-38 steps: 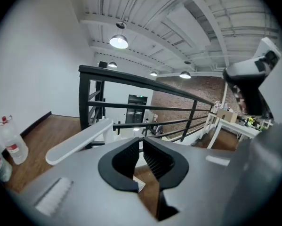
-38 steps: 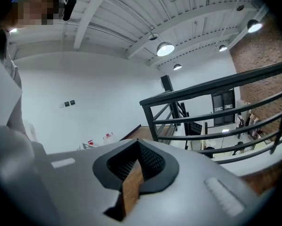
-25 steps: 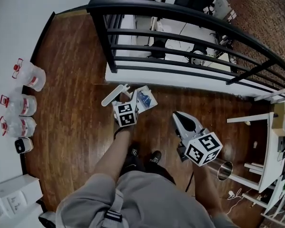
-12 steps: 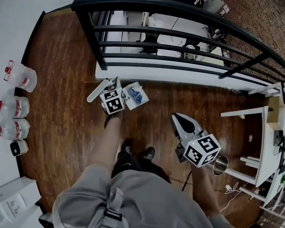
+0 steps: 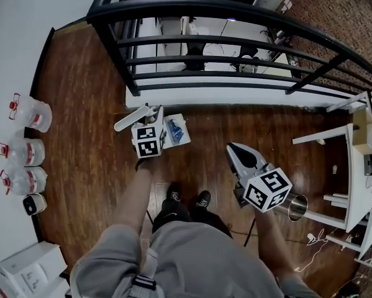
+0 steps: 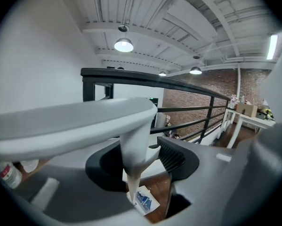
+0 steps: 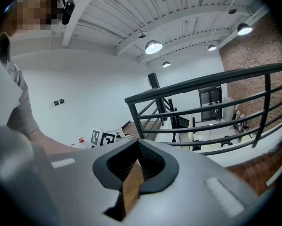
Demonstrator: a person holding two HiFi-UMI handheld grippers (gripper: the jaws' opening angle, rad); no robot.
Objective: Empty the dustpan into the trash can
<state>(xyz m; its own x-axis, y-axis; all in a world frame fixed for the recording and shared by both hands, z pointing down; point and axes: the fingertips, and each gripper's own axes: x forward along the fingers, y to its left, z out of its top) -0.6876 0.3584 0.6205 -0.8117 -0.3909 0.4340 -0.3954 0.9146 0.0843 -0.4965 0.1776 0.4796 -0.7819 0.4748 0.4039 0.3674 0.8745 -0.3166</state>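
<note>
"None of the emptying is done yet. Your dustpan is out ahead of your left shoe, low by the foot of the black railing. It seems to hang just above the wooden floor rather than rest on it."

"Agreed. It's white plastic, with a long flat handle pointing off to your left and a small squarish pan on the right. Something with blue print lies in the pan. I take that for the litter, not yet tipped."

"Your left gripper has it. The jaws have just been closing in, then easing a touch. The dustpan's narrow white neck stands clamped between the ribbed pads at a middling width."

"Your right gripper carries nothing. Its jaws are drawn together, with only a sliver of floor showing behind them."

"Everything that counts is left: carry, tip, shake out. The trash can, I think, is that shiny metal cylinder by your right hand, beside the white table leg. It's well apart from the pan."

"So you cross your body with it. Keep it level, or the litter may slide off early."
</note>
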